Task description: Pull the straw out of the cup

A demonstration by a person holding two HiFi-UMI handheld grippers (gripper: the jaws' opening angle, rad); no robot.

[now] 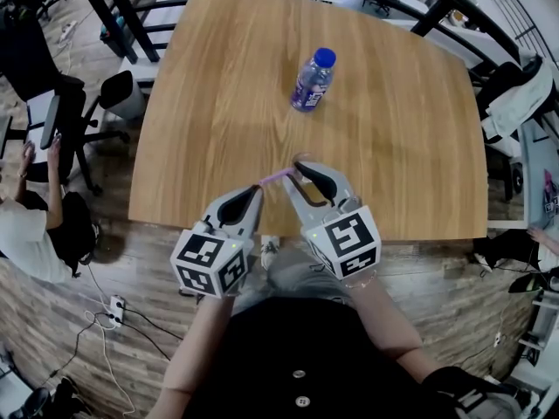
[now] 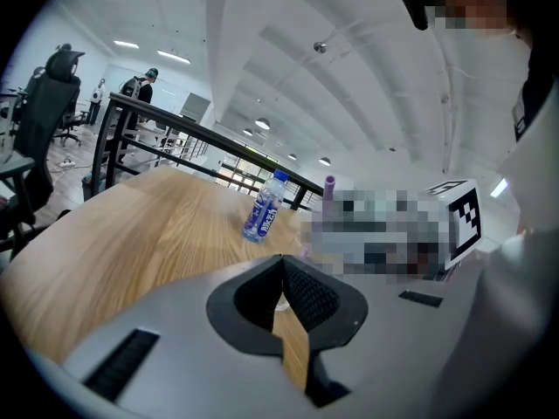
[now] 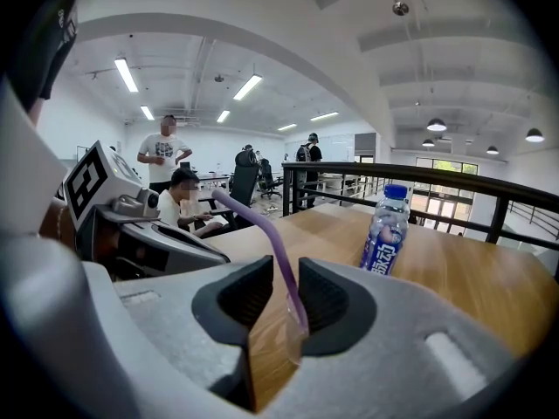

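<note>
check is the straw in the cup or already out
In. In the right gripper view the lower end of the purple straw sits inside the clear cup, and its upper part leans out over the rim.

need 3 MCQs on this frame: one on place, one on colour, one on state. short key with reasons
1. Where is the straw?
A) between the right gripper's jaws
B) flat on the floor
C) on a chair

2. What colour is the bottle's cap?
A) red
B) blue
C) white

3. How do the left gripper's jaws stand?
A) wide apart
B) tips together, nothing gripped
C) clamped on a pen

Key:
1 A: the right gripper view shows the purple straw rising between its jaws.
2 B: the cap is blue in all three views.
3 B: the left gripper view shows the tips meeting with nothing between them.
</note>
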